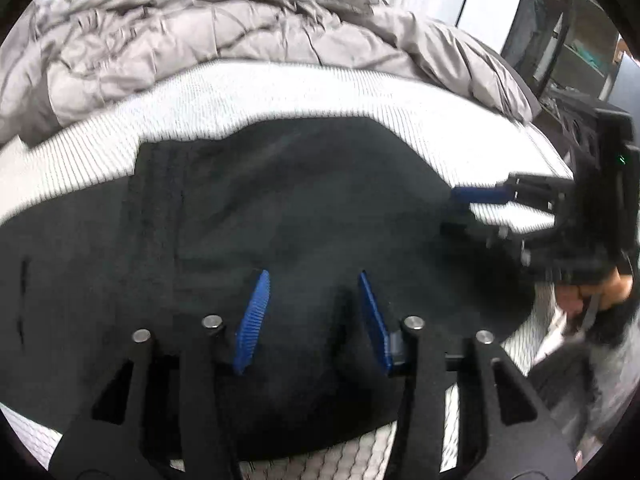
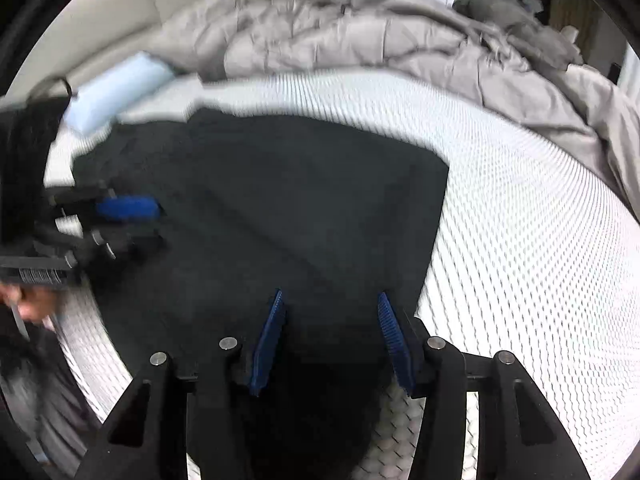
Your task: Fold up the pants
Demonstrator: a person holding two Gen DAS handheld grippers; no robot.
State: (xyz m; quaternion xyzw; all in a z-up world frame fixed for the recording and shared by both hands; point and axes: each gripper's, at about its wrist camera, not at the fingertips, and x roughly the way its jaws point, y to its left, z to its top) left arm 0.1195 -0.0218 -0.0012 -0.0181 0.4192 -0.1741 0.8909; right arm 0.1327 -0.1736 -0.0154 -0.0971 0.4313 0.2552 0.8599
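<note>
While the pants (image 1: 288, 208) already lie as a dark, compact block in the middle of the bed (image 1: 280, 92), the fold looks partly done; how many folds are left I can't tell. Grey duvet (image 1: 160, 40) is bunched across the top of the frame. Left gripper (image 1: 312, 276): jaws part-open, hovering over the lower middle of the cloth, nothing visibly pinched. Right gripper (image 2: 330, 300): jaws also part-open, over the cloth's lower right, near its right edge. In the left view it comes in from mid-right at the cloth's edge; contact unclear. Blur hides detail.
</note>
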